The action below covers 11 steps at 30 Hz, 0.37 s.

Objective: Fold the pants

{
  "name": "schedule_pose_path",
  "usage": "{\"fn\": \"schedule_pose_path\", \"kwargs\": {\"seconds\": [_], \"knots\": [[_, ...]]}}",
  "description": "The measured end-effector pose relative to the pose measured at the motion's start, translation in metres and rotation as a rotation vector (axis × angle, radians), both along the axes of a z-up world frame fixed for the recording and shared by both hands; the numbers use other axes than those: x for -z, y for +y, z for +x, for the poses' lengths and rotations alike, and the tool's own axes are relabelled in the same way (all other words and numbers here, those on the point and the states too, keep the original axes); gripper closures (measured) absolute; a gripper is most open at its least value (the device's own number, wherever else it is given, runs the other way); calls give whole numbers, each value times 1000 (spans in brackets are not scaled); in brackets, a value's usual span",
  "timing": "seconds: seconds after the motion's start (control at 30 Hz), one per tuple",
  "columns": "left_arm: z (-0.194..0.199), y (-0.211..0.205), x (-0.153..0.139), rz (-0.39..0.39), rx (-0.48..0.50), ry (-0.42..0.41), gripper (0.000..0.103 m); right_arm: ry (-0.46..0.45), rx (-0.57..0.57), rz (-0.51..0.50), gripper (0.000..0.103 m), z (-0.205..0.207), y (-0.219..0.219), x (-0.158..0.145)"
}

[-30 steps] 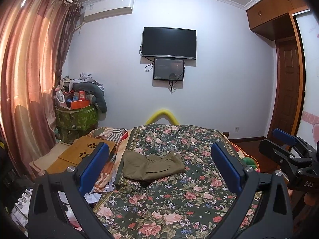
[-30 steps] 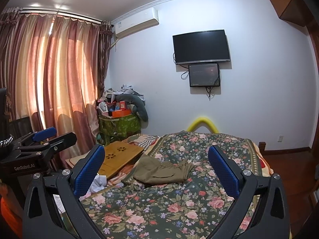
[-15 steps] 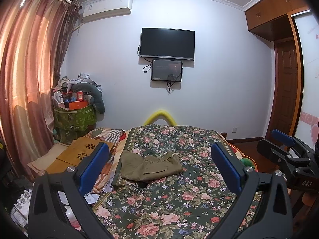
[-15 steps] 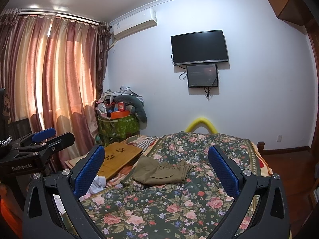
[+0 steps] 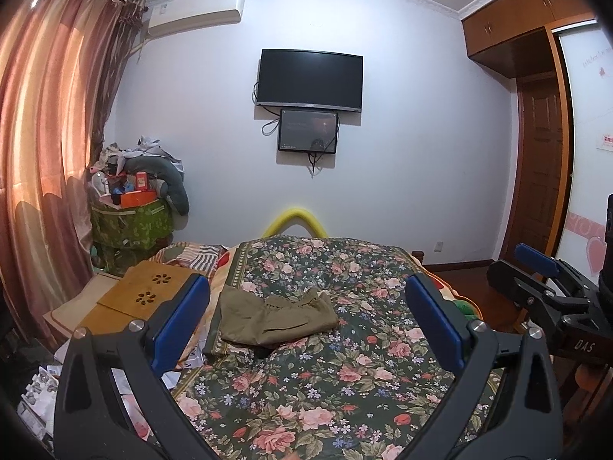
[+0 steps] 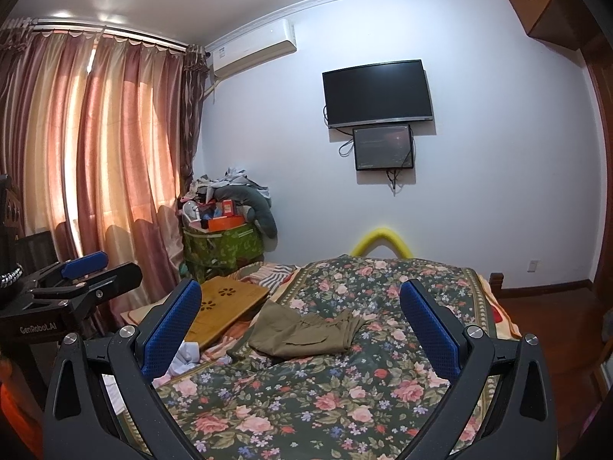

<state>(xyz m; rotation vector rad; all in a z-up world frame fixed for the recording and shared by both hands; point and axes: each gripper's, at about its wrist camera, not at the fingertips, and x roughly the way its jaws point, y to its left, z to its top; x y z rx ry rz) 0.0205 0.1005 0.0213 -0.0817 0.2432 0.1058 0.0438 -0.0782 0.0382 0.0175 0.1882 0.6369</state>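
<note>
Matt olive cloth pants (image 5: 274, 320), floral woven bedspread (image 5: 345, 379), smooth wooden lap desk (image 5: 147, 295), sheeny curtains (image 6: 115, 161)

Daylight glows orange-pink through the curtains (image 6: 115, 161) on the left, and ceiling light puts bright glare patches above the curtain rail. The white wall (image 5: 402, 153) is evenly lit and looks faintly bluish. Both views are sharp in the middle, but the fisheye bends the ceiling line and door frame, and the corners fall into black vignette.
</note>
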Motion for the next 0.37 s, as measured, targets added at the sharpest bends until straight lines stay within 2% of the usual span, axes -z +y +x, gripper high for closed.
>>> {"fn": "schedule_pose_path", "kwargs": {"seconds": [0.37], "knots": [[5,-5,3,22,10,21,0,11,4,4,0,3,-1,4]]}}
